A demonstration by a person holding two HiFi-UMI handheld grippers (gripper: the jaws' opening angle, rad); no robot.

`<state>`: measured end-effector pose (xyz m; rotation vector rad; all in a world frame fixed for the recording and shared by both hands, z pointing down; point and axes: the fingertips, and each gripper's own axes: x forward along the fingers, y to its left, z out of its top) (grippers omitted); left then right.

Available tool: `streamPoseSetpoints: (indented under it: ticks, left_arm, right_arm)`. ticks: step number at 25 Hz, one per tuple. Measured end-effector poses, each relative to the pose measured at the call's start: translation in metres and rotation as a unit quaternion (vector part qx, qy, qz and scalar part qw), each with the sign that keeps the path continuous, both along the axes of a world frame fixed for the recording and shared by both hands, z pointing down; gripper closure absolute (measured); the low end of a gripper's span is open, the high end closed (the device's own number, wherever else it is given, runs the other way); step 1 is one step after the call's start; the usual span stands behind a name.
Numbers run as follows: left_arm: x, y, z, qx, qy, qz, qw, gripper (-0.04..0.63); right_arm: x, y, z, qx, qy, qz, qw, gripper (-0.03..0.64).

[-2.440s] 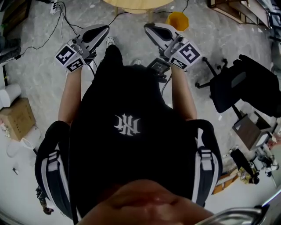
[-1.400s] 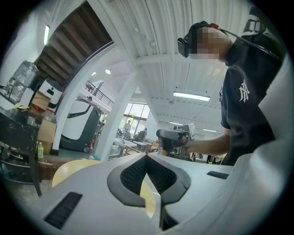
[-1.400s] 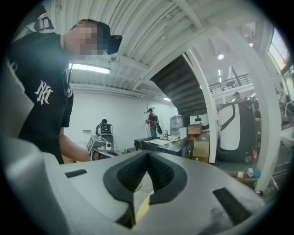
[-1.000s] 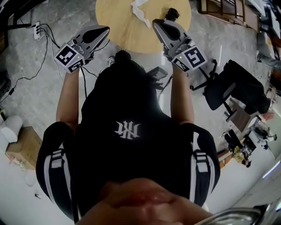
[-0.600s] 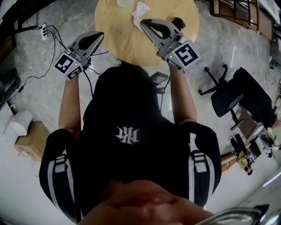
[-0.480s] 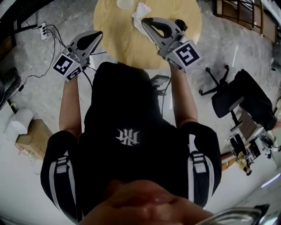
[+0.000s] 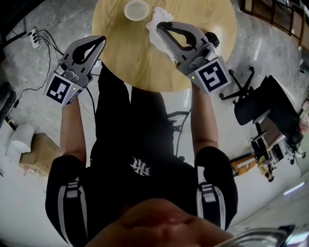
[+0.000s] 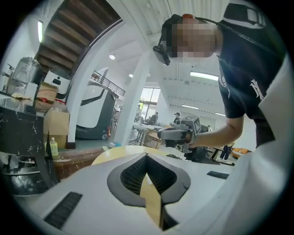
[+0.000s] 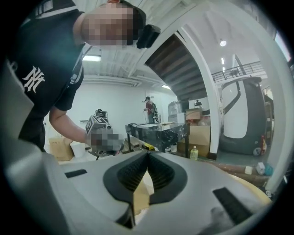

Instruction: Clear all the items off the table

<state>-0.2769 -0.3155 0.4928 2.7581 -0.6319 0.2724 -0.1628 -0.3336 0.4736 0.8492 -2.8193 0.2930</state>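
Both your grippers have come forward and down since a second ago, and more of the round table [image 7: 123, 58] is in view. Left gripper [image 7: 100, 40] is at the tabletop's left edge, jaws together, nothing in them. Right gripper [image 7: 161, 27] is over the white cloth [image 7: 155, 18], jaws closed too and empty; can't tell if it touches. White bowl [image 7: 136, 9] sits just left of the cloth. A small dark thing [image 7: 212, 37] is at the right edge, partly hidden.
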Motion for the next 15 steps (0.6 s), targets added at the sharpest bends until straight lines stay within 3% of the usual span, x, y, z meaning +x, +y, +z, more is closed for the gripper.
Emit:
streamPoseSetpoints:
  ticks: [9, 13, 15]
  left_arm:
    - [0.015, -0.014, 0.036, 0.023, -0.015, 0.032, 0.9991, 0.583]
    - [0.019, -0.014, 0.048, 0.034, -0.027, 0.045, 0.9981, 0.583]
    - [0.018, -0.016, 0.05, 0.036, -0.026, 0.047, 0.9979, 0.583]
  right_arm:
    - [-0.005, -0.012, 0.056, -0.012, 0.022, 0.0, 1.0, 0.606]
    - [-0.011, -0.016, 0.073, -0.023, 0.036, -0.003, 0.999, 0.471]
    - [-0.017, -0.017, 0.078, -0.023, 0.043, -0.009, 0.999, 0.439]
